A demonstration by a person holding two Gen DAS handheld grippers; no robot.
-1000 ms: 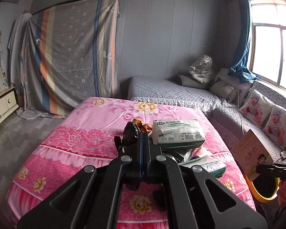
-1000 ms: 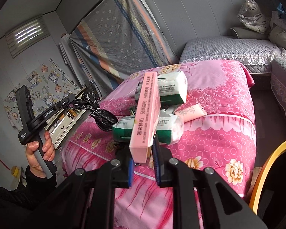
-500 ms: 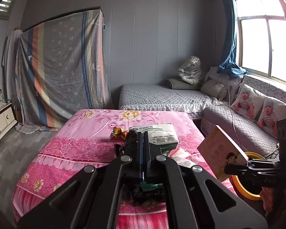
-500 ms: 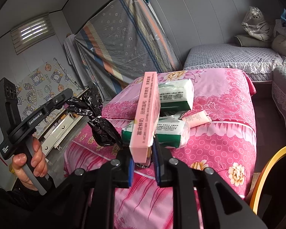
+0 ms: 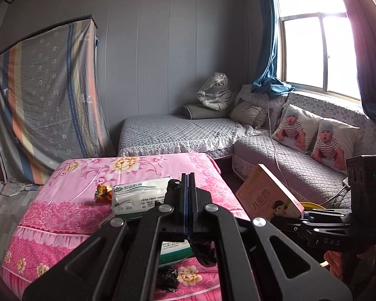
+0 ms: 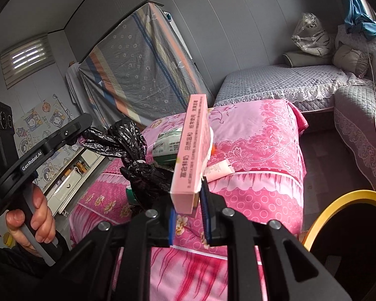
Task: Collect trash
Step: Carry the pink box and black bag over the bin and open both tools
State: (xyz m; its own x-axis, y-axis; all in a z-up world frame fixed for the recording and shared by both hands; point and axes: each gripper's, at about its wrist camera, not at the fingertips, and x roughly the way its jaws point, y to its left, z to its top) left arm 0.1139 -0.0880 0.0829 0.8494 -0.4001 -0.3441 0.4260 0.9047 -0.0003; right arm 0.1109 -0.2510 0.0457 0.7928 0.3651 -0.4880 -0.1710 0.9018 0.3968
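**A limp bag and a stiff carton are carried toward the bin**

Two pieces of trash are held clear of the pink bed (image 5: 62, 215). The left tongs (image 6: 84, 132) are pressed fully together on a crumpled black plastic bag (image 6: 137, 160), which is seen from the right wrist view hanging in a twisted knot below the tips. The bag is judged to be very light, soft and slippery; it is gripped by a pinched fold near its top, and a bunched, knotted part is the safest place for a hold, since a single thin layer could slide out or tear.

The right tongs (image 6: 189, 212) are clamped on the lower end of a pink carton (image 6: 191, 150), which stands upward from the pads. The carton is judged to be light and stiff, probably empty cardboard, so its walls could be crushed by a hard squeeze. Because it is held at one end, it could pivot between the pads if swung quickly; a hold nearer the middle would be steadier.

A yellow-rimmed bin (image 6: 343, 200) is seen just beside the bed at the lower right. Left on the bed are a white and green tissue pack (image 5: 137, 197), an orange wrapper (image 5: 103, 192) and a pale tube (image 6: 218, 169), all apparently light and easily pinched.
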